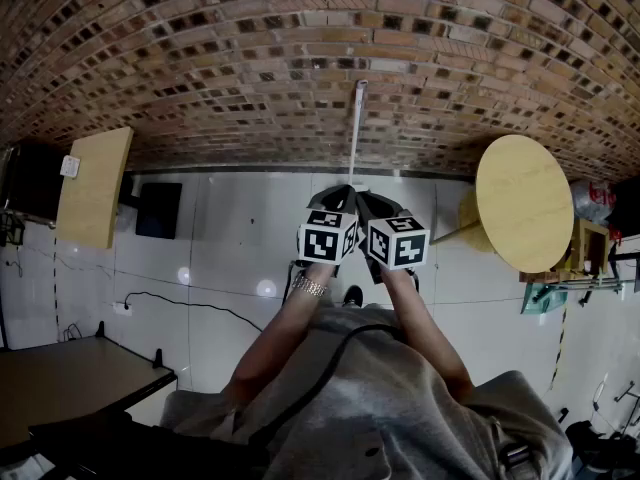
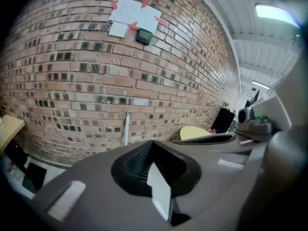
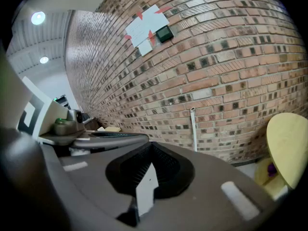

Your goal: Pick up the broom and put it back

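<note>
Red-brown brick wall [image 1: 250, 48] closes off the far edge of the scene, and glossy white tiled floor [image 1: 240, 238] runs from its foot back to the person. The open stretch of floor lies in the middle. On the left it is bounded by a pale yellow rectangular wooden tabletop [image 1: 95, 188] and a flat black box [image 1: 158, 209] on the tiles. On the right it is bounded by a round pale yellow wooden table [image 1: 523, 203] with clutter beyond it. A thin black cable [image 1: 190, 303] trails across the left tiles, and a dark brown table [image 1: 60, 383] fills the near left corner.

The broom [image 1: 356, 133] shows as a thin pale straight handle, upright against the brick wall between the two yellow tables. Its lower end is hidden behind the grippers in the head view.

The left gripper [image 1: 338, 196] and right gripper [image 1: 372, 204] are held side by side, almost touching, and point at the wall. In each gripper's own view the jaws are closed together with nothing between them — left gripper [image 2: 154, 150], right gripper [image 3: 153, 150]. The broom handle [image 2: 127, 128] stands well beyond the closed tips, slightly left of centre for the left gripper and right of centre [image 3: 193, 128] for the right — clear of both.

High on the wall hang white paper sheets fixed with red tape [image 2: 130, 13], with a small dark box [image 2: 144, 35] beside them.
</note>
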A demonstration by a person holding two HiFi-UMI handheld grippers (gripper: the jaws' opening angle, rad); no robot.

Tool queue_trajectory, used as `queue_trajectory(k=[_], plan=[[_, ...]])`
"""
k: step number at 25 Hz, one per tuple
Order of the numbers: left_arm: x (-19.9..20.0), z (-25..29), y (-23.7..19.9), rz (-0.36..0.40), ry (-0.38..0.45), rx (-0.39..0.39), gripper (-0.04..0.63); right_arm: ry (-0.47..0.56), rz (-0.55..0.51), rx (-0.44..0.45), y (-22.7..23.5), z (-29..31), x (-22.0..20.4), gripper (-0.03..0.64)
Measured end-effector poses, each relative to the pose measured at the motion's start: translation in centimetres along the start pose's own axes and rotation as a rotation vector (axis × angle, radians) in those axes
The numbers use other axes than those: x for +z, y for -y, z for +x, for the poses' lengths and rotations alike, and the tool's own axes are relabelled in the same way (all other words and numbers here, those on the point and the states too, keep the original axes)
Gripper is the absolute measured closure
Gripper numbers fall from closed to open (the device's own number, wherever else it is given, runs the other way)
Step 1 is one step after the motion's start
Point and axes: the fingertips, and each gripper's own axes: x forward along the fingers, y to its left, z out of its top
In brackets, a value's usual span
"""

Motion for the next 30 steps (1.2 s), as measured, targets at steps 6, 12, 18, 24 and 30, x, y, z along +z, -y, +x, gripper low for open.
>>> queue_trajectory(k=[6,12,18,24,30], plan=[[4.6,4.8,-4.9,0.016,0.038,-0.031,0.594,-0.012,-0.027,-0.025,2.8,6.5,3.8,0.617],[12.7,9.6,-12.4,-0.026,0.078,-0.046,0.594,0.029,-0.052,-0.044,5.5,13.5,10.3,0.617],[15.8,13.2,-14.4,-0.008,0.056,-0.104,0.594,0.006,-0.074,-0.090,9.9,19.8,12.7,0.610],[16.5,14.8,-14.6,-0.045,0.030,-0.119,0.594,-0.179,-0.030,-0.122,19.0,26.5,9.5,0.478],[16.3,14.1,-16.6,-0.088,0.016,-0.038,0.594,-0.371,0.017,-0.154,26.9,34.8,4.0,0.399]])
